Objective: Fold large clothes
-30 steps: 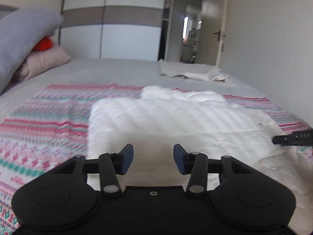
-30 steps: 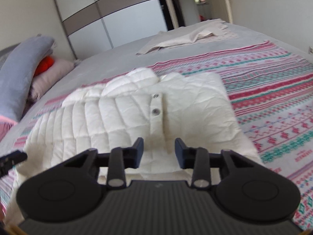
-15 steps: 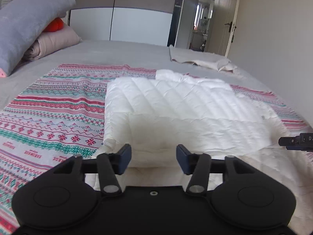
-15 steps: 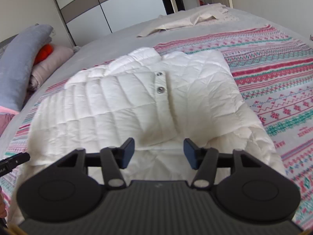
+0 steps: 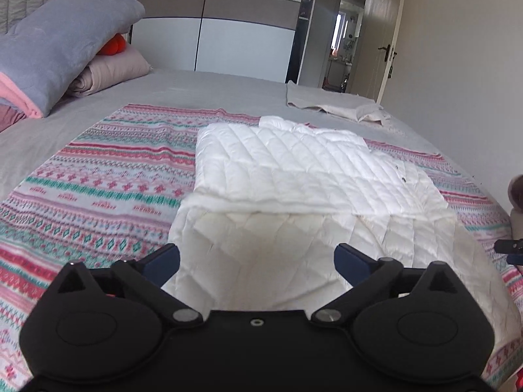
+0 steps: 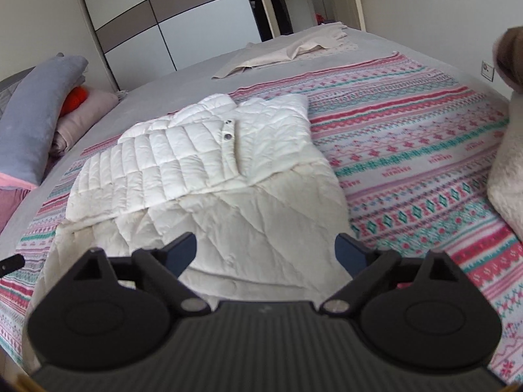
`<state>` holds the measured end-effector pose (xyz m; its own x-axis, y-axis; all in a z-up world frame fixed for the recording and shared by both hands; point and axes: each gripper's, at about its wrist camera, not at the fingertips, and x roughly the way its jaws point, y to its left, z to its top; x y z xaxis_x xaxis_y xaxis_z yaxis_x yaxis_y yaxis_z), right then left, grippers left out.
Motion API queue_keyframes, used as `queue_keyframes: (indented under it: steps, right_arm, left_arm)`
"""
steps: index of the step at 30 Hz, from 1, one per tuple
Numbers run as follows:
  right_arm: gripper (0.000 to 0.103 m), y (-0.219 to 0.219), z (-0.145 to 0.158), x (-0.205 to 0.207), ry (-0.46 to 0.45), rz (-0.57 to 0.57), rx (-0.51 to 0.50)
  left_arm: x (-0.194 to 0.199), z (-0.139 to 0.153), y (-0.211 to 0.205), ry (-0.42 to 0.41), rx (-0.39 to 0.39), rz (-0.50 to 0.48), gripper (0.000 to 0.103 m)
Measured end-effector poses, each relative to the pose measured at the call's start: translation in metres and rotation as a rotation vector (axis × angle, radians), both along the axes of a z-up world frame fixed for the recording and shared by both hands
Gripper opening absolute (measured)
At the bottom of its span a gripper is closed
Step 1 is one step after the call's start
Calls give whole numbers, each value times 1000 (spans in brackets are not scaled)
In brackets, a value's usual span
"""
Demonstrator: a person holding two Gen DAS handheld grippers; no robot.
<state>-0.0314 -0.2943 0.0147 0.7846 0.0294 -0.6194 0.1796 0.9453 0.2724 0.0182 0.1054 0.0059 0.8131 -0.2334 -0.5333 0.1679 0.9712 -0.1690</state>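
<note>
The white quilted jacket (image 5: pixel 294 176) lies partly folded on the patterned blanket (image 5: pixel 108 176) that covers the bed (image 5: pixel 183 88). Its upper part, with the snap placket (image 6: pixel 228 143), is doubled over the lower part. The left tool (image 5: pixel 258 261) hovers above the near hem, its jaws opening, with nothing pinched between them. The right tool (image 6: pixel 264 248) hovers likewise, jaws opening and spread wide, gripping nothing. A beige garment (image 6: pixel 294 49) lies near the far edge of the bed.

Fluffy cream-and-brown thing (image 6: pixel 510 137) cut off by the right edge, identity unclear
</note>
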Motion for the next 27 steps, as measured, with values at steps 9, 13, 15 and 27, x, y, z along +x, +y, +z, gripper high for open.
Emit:
queue_keyframes:
  steps: [9,13,15,27]
  right_arm:
    - [100,-48,-14,-52,44,-72,120]
    - [100,-69,-26,-71,74,-104,211]
    - [100,-81,-34,-79,90,-116,276]
    - [95,-118,-63,-102,70,-85,635]
  left_arm:
    - [-20,-21,32,134,-73,-9,103]
    - [-22,-36,47,193,-115,-17,103]
    - [-24,-44,55,234,-162,-36,103]
    - [-31,-62,95,366,-529,-119,102]
